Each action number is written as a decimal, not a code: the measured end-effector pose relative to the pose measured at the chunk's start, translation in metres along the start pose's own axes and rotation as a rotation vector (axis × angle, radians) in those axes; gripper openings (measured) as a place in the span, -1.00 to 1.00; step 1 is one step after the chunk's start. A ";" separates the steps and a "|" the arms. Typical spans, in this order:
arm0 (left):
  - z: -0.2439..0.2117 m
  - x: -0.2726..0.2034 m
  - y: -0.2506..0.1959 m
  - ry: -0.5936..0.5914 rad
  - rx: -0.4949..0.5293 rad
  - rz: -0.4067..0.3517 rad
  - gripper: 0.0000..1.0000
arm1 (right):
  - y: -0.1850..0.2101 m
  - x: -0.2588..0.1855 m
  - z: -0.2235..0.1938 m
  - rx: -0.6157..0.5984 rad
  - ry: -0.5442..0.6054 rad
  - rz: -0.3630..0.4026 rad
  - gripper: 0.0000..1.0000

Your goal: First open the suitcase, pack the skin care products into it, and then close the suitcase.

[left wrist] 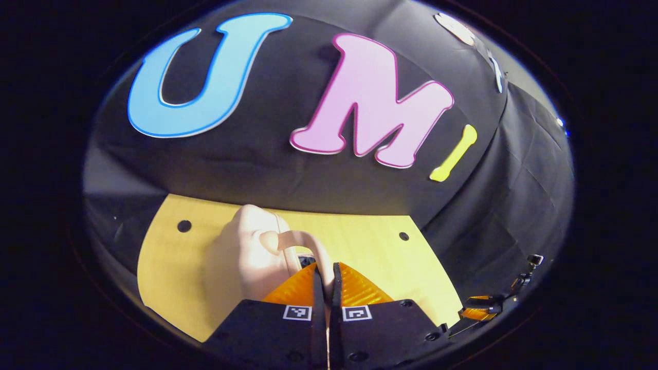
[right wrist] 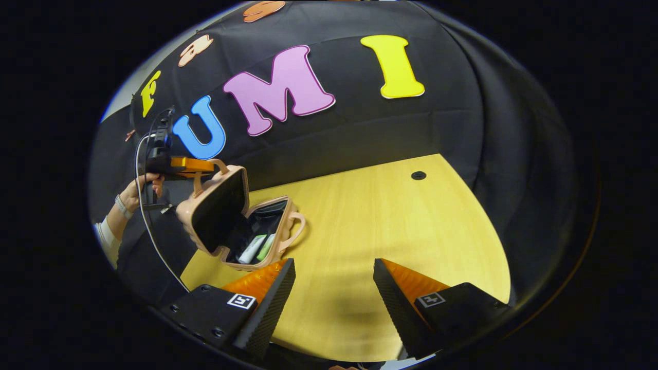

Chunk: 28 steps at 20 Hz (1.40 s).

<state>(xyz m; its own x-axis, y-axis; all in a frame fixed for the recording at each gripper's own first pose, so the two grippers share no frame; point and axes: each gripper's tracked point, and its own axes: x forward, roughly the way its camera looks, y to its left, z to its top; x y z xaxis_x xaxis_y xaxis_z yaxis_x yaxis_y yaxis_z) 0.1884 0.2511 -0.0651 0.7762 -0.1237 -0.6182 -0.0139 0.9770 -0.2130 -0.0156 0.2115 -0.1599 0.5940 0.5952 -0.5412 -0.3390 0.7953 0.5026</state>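
Behind a pale wooden counter [right wrist: 390, 216], the suitcase [right wrist: 241, 221] lid is pinched by its handle [left wrist: 295, 241] in the left gripper [left wrist: 327, 288], probably for closing over the packed tubes [right wrist: 257, 247], while the right gripper [right wrist: 334, 293] is held spread apart.

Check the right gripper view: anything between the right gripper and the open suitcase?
Nothing. In the right gripper view, bare wooden table runs from the open right gripper to the suitcase, whose lid handle the left gripper holds.
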 end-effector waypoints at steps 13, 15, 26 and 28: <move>-0.150 0.164 -0.051 0.310 0.098 0.078 -0.69 | -0.060 -0.083 0.023 0.024 -0.092 -0.111 0.94; -0.150 0.162 -0.051 0.293 0.121 0.109 -0.55 | -0.074 -0.090 0.029 0.021 -0.111 -0.117 0.94; -0.063 -0.025 -0.188 -0.306 0.259 0.069 0.88 | -0.060 -0.130 0.118 -0.266 -0.389 -0.105 0.94; -0.061 -0.066 -0.204 -0.392 0.290 0.077 0.88 | -0.035 -0.142 0.140 -0.289 -0.470 -0.106 0.94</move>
<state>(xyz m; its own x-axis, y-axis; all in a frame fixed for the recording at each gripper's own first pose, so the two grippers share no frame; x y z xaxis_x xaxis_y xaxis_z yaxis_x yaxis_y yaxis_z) 0.1019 0.0496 -0.0272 0.9592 -0.0286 -0.2811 0.0520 0.9957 0.0761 0.0140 0.0830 -0.0060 0.8745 0.4475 -0.1871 -0.4065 0.8866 0.2208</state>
